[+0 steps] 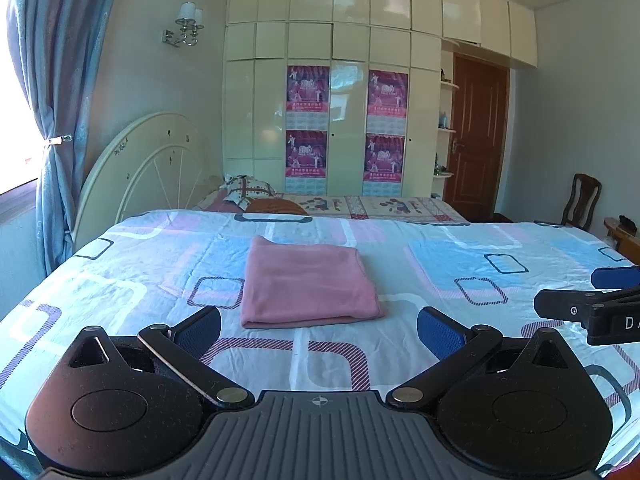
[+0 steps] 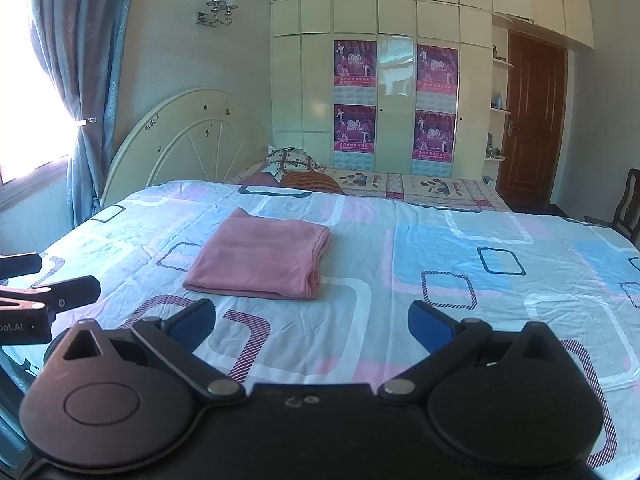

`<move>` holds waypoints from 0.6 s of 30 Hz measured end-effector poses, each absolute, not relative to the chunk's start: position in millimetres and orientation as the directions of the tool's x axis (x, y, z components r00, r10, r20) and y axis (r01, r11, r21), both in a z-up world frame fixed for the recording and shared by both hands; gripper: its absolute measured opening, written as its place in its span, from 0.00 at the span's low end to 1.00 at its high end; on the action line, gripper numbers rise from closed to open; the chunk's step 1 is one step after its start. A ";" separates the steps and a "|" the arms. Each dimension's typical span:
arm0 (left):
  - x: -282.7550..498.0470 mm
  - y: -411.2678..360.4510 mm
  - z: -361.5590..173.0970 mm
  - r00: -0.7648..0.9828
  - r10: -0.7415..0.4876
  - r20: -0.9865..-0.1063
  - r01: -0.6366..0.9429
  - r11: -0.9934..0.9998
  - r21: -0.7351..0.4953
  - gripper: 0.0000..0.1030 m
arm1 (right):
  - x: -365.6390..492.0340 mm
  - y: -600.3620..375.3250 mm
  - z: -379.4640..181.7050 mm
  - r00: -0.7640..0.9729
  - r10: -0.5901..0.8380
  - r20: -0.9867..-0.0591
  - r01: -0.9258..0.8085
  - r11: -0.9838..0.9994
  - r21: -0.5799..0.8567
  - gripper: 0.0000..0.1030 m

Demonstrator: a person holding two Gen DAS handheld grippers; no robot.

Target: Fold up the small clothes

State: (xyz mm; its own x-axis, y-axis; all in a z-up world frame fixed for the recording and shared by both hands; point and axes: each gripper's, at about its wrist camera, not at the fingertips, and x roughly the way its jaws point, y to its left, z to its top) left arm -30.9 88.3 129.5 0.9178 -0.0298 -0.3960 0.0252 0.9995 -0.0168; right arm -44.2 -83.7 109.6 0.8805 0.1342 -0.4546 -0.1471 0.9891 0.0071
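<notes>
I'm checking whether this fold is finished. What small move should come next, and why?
Probably none on the cloth: keep both grippers back. The pink cloth already lies as a flat folded rectangle on the bed sheet, and the left gripper and right gripper are open, empty and short of it.

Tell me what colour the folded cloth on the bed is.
Plain pink folded cloth; it shows best in the left wrist view.

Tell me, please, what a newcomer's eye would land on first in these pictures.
A pink cloth, folded into a neat rectangle, lies on the patterned bed sheet. Both the left gripper and the right gripper are open and empty before it. Purple posters cover the wardrobe behind.
</notes>
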 end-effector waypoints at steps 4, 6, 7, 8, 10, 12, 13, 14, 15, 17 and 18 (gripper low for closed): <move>-30.4 88.5 130.0 0.918 -0.028 -0.395 0.025 1.000 -0.015 1.00 | -44.0 -82.9 109.8 0.881 0.133 -0.455 -0.146 0.989 0.007 1.00; -31.0 87.8 130.4 0.919 -0.027 -0.394 0.023 1.000 -0.013 1.00 | -44.0 -83.2 109.8 0.880 0.135 -0.456 -0.148 0.989 0.007 1.00; -30.7 87.6 130.6 0.919 -0.027 -0.394 0.023 1.000 -0.013 1.00 | -44.3 -82.7 109.7 0.879 0.135 -0.457 -0.148 0.989 0.007 1.00; -30.4 87.5 130.5 0.918 -0.028 -0.395 0.025 1.000 -0.014 1.00 | -44.0 -83.0 109.8 0.881 0.133 -0.454 -0.146 0.989 0.007 1.00; -30.3 86.8 130.7 0.919 -0.027 -0.394 0.025 1.000 -0.009 1.00 | -44.0 -83.2 109.8 0.880 0.135 -0.456 -0.148 0.989 0.007 1.00; -30.3 86.6 130.6 0.918 -0.025 -0.395 0.024 1.000 -0.006 1.00 | -44.1 -82.7 109.8 0.880 0.134 -0.455 -0.148 0.989 0.005 1.00; -30.4 86.8 130.6 0.918 -0.025 -0.395 0.024 1.000 -0.008 1.00 | -43.9 -82.8 109.9 0.880 0.135 -0.456 -0.148 0.989 0.006 1.00; -30.2 86.6 130.7 0.918 -0.025 -0.395 0.023 1.000 -0.009 1.00 | -43.4 -82.7 109.1 0.879 0.135 -0.457 -0.149 0.989 0.005 1.00; -30.2 86.8 130.7 0.918 -0.025 -0.395 0.023 1.000 -0.010 1.00 | -43.4 -82.5 109.1 0.879 0.135 -0.457 -0.149 0.989 0.005 1.00; -29.6 87.5 130.9 0.919 -0.025 -0.394 0.022 1.000 -0.012 1.00 | -43.3 -82.1 109.3 0.879 0.134 -0.457 -0.148 0.989 0.005 1.00; -29.2 87.8 131.0 0.919 -0.025 -0.394 0.021 1.000 -0.012 1.00 | -43.4 -82.0 109.3 0.879 0.134 -0.457 -0.148 0.989 0.005 1.00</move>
